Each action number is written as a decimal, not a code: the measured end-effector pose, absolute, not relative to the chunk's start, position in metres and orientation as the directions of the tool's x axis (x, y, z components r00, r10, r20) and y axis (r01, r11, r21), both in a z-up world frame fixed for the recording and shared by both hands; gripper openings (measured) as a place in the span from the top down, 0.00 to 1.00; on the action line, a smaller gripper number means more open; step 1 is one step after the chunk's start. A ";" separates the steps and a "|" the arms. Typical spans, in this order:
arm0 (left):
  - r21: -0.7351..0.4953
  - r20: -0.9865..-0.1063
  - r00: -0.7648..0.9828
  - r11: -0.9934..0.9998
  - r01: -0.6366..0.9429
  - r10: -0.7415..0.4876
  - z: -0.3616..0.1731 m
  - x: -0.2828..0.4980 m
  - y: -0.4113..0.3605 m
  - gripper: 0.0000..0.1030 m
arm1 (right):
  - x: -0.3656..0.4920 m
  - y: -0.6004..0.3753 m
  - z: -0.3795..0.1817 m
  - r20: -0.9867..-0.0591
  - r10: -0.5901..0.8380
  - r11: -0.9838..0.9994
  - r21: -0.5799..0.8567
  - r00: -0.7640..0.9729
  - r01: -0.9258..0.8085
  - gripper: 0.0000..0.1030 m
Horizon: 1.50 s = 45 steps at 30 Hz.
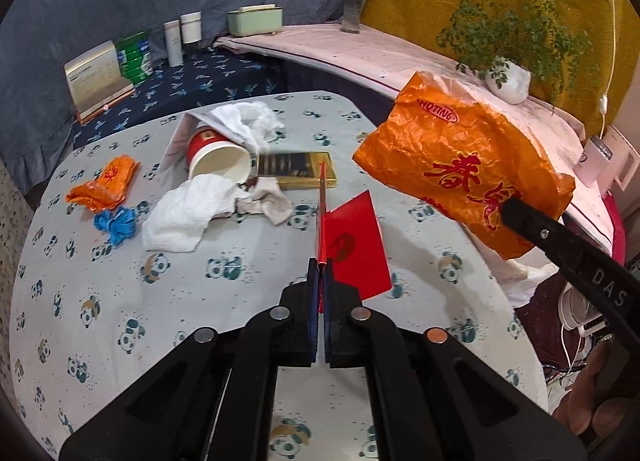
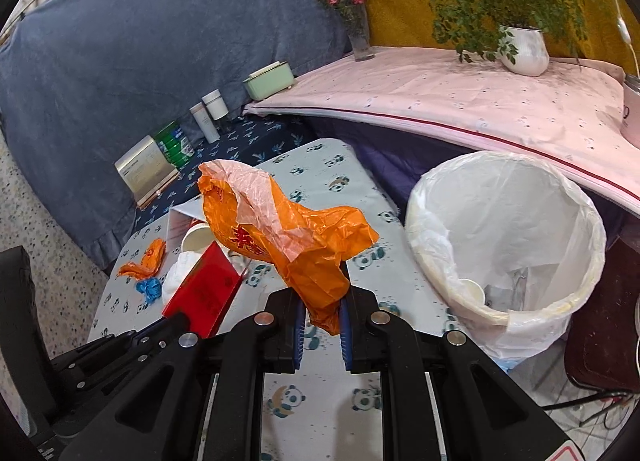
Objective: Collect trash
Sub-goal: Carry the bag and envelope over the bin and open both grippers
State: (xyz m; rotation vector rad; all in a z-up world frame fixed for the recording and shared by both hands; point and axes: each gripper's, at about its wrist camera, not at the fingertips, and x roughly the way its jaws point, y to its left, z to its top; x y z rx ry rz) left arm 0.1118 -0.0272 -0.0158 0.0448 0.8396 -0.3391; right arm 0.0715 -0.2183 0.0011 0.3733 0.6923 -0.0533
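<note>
Two grippers, both loaded. Left gripper [image 1: 320, 273]: jaws pinched tight on a flat red paper envelope [image 1: 356, 245], which stands up off the table on its edge. Right gripper [image 2: 322, 321]: jaws narrow, clamped on the bunched end of a crumpled orange plastic bag with red print [image 2: 280, 237]; the bag hangs in the air above the table's right side.

Round bin lined with a white plastic bag [image 2: 560, 221] stands just beside the table's right edge, mouth open, a paper cup and grey scraps at the bottom. The held orange bag is left of the bin's rim, not over it.

Table with a panda-print cloth [image 1: 200, 301] carries more litter: a tipped red-and-white paper cup [image 1: 218, 159], crumpled white tissues [image 1: 184, 217] touching its mouth, a gold flat box [image 1: 296, 169] just behind them, a second small orange plastic scrap [image 1: 106, 185] beside a blue crumpled scrap [image 1: 116, 223] at the left.

Behind: pink-covered shelf [image 2: 440, 101] with a potted green plant in a white pot [image 2: 526, 49] and a glass vase of pink flowers [image 2: 358, 33].
</note>
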 end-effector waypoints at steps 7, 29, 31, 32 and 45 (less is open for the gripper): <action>-0.111 -0.726 0.604 0.922 0.370 -0.329 -0.006 0.112 -0.061 0.99 | 0.058 -0.259 0.002 -0.628 0.010 0.913 0.324 0.778 0.250 0.87; -0.175 -0.737 0.437 0.770 0.614 -0.516 -0.012 0.132 -0.227 0.99 | 0.012 -0.394 -0.024 -0.653 -0.192 0.794 0.335 0.732 0.508 0.87; -0.175 -0.742 0.425 0.762 0.624 -0.519 -0.016 0.135 -0.238 0.98 | 0.012 -0.401 -0.027 -0.657 -0.202 0.787 0.332 0.726 0.519 0.86; -0.178 -0.741 0.420 0.757 0.628 -0.523 -0.018 0.136 -0.241 0.98 | 0.012 -0.404 -0.028 -0.658 -0.206 0.784 0.332 0.725 0.524 0.86; -0.169 -0.740 0.435 0.768 0.617 -0.513 -0.030 0.149 -0.245 0.50 | 0.022 -0.417 -0.036 -0.670 -0.202 0.776 0.336 0.714 0.535 0.86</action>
